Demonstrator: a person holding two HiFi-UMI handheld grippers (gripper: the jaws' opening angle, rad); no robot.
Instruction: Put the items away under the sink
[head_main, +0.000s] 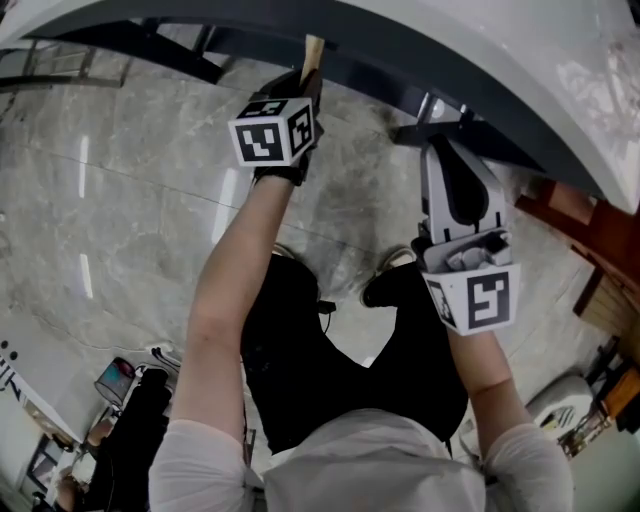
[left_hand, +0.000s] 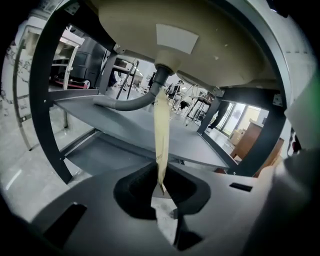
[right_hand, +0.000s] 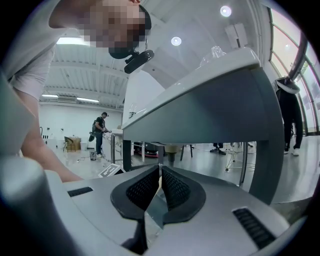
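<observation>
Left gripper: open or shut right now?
Shut: the left gripper pinches a pale flat stick that stands up between its pads.

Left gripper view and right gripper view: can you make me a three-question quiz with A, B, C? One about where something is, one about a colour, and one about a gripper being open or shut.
1. Where is the grey bent drain hose?
A. under the cream sink basin
B. lying on the floor
C. inside a bucket

2. What colour is the long thin strip in the left gripper?
A. red
B. pale cream
C. blue

3. The right gripper is:
A. wide open
B. shut on a cup
C. shut, with nothing in it

Answers:
1 A, the hose comes out of the basin's underside.
2 B, the strip looks pale cream against the dark pads.
3 C, its pads meet with nothing between them.
</observation>
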